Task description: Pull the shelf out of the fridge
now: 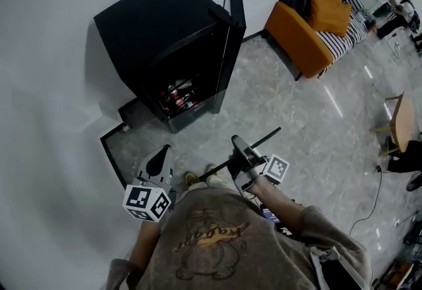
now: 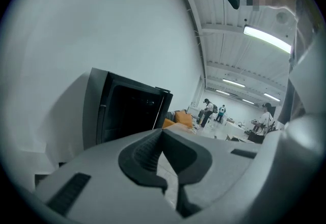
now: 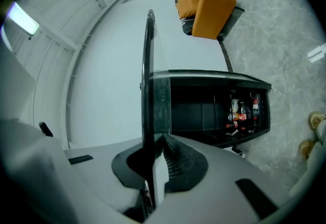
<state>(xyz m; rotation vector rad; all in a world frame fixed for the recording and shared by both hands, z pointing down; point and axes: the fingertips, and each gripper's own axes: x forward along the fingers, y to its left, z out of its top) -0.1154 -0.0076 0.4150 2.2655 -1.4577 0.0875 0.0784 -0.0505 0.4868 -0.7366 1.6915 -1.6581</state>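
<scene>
Shelf (image 1: 264,138) clamped edge-on in right tongs (image 1: 239,151), long axis running forward-right.

The fridge (image 1: 158,25) stands against the wall (image 1: 59,84), with bottles (image 1: 179,96) low inside it. A sofa (image 1: 303,35) sits right of the fridge. The shelf (image 1: 254,145) is out before the fridge, in the right gripper (image 1: 242,158).

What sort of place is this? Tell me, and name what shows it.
Probably a big open-plan workspace with a lounge corner: a black mini fridge, an orange sofa, and people standing far off under ceiling strip lights.
</scene>
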